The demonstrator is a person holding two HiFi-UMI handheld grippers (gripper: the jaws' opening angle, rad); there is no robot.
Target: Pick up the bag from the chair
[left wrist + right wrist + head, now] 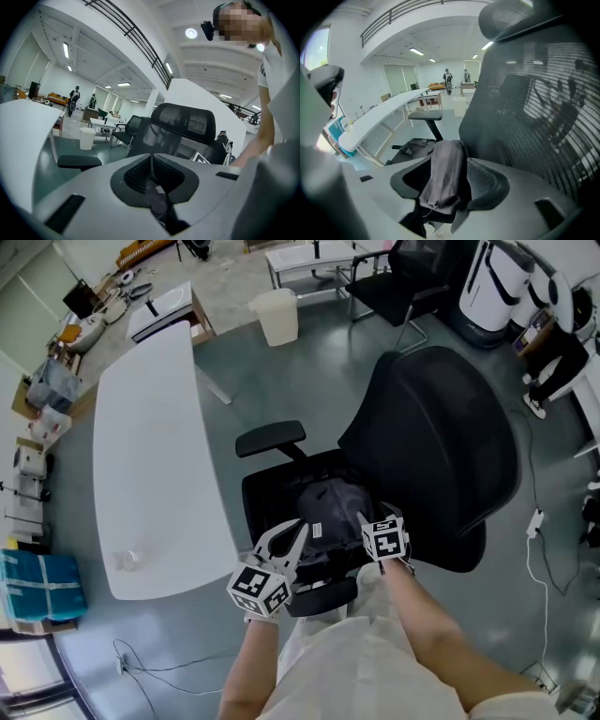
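While the bag (330,510) lies on the chair (436,451) seat, left tool (151,174) closed, seemingly pinching dark bag fabric, right tool (449,183) open nearer the chair back, grey bag fold loose between its jaws.

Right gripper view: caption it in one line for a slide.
Open right gripper straddles a grey fold of the bag beside the black mesh chair back.

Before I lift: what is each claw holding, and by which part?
Left claw is shut on a thin dark fold of the bag. Right claw stands open around a grey flap, gripping nothing.
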